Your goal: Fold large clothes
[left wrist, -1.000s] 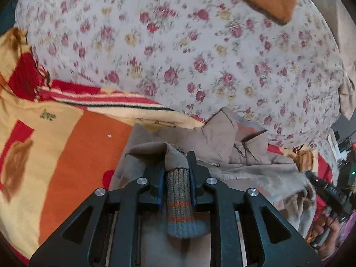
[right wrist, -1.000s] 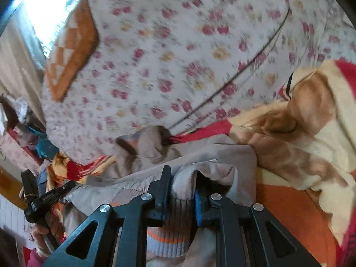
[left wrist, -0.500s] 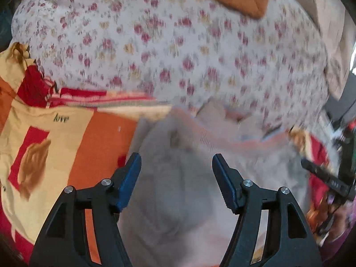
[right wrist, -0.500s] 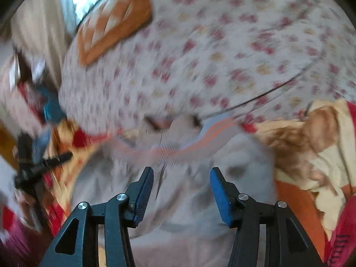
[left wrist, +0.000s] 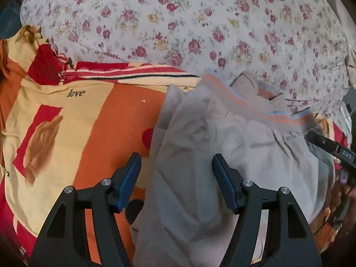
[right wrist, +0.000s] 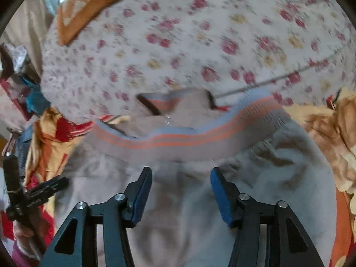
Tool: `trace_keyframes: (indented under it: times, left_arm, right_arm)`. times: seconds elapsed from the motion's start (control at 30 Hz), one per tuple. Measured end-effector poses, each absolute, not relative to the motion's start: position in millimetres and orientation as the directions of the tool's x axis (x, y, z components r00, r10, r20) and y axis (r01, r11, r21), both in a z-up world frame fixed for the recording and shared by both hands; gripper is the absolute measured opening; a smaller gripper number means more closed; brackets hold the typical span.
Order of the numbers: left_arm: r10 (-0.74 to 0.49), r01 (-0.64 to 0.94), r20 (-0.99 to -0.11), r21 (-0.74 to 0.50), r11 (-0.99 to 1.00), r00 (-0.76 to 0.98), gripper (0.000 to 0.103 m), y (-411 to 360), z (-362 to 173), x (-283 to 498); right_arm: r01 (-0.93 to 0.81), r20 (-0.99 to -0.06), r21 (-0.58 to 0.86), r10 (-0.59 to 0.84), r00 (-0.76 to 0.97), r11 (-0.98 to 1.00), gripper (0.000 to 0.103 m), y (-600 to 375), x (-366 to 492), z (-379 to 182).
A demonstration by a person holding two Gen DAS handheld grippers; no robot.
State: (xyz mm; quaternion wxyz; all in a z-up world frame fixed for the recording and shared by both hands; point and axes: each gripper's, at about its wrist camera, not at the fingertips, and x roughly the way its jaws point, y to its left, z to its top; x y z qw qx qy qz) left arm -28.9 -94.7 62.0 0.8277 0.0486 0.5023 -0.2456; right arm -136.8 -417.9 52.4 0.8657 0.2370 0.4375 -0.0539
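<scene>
A beige jacket (left wrist: 222, 155) lies folded on the orange and yellow blanket (left wrist: 66, 133). Its ribbed hem with orange and blue stripes (left wrist: 255, 109) lies across the far edge, over the collar. In the right wrist view the jacket (right wrist: 267, 189) fills the foreground, with the striped hem (right wrist: 189, 138) across the middle. My left gripper (left wrist: 176, 175) is open and empty above the jacket's left part. My right gripper (right wrist: 181, 191) is open and empty above the jacket, just short of the hem.
A floral quilt (left wrist: 200, 22) rises behind the jacket, with an orange patterned cushion (right wrist: 89, 2) on top. The other gripper shows at the right edge of the left wrist view (left wrist: 333, 151) and at the left edge of the right wrist view (right wrist: 33, 198).
Both grippers were shut on the jacket's ribbed hem a second ago. They opened and let it go; the hem now lies across the far edge of the folded jacket. Both grippers have drawn back.
</scene>
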Motion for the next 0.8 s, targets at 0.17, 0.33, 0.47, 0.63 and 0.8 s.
trace_keyframes:
  times: [0.17, 0.33, 0.47, 0.63, 0.8]
  left_arm:
    - [-0.351, 0.443, -0.857, -0.166, 0.881, 0.377, 0.066, -100.3, 64.3, -25.8]
    - [-0.300, 0.439, -0.874, -0.114, 0.891, 0.382, 0.066, -126.7, 54.3, -9.6]
    - [-0.226, 0.420, -0.878, -0.032, 0.907, 0.422, 0.066, -143.9, 44.6, 2.0]
    - [-0.233, 0.394, -0.856, -0.038, 0.918, 0.461, 0.066, -141.8, 51.8, 12.1]
    - [-0.226, 0.376, -0.870, -0.051, 0.925, 0.438, 0.066, -137.4, 48.1, 19.5]
  right_arm:
    - [0.279, -0.840, 0.319, 0.134, 0.525, 0.906, 0.068, -391.6, -91.8, 29.1]
    - [0.289, -0.859, 0.232, 0.056, 0.509, 0.929, 0.042, -383.6, -70.5, 16.1]
    - [0.256, -0.841, 0.185, 0.018, 0.541, 0.949, 0.010, -379.0, -64.0, 24.1]
    - [0.245, -0.809, 0.165, -0.010, 0.587, 0.955, 0.008, -381.8, -47.1, 34.7]
    - [0.319, -0.810, 0.160, -0.060, 0.583, 0.934, 0.003, -398.8, -24.7, 19.2]
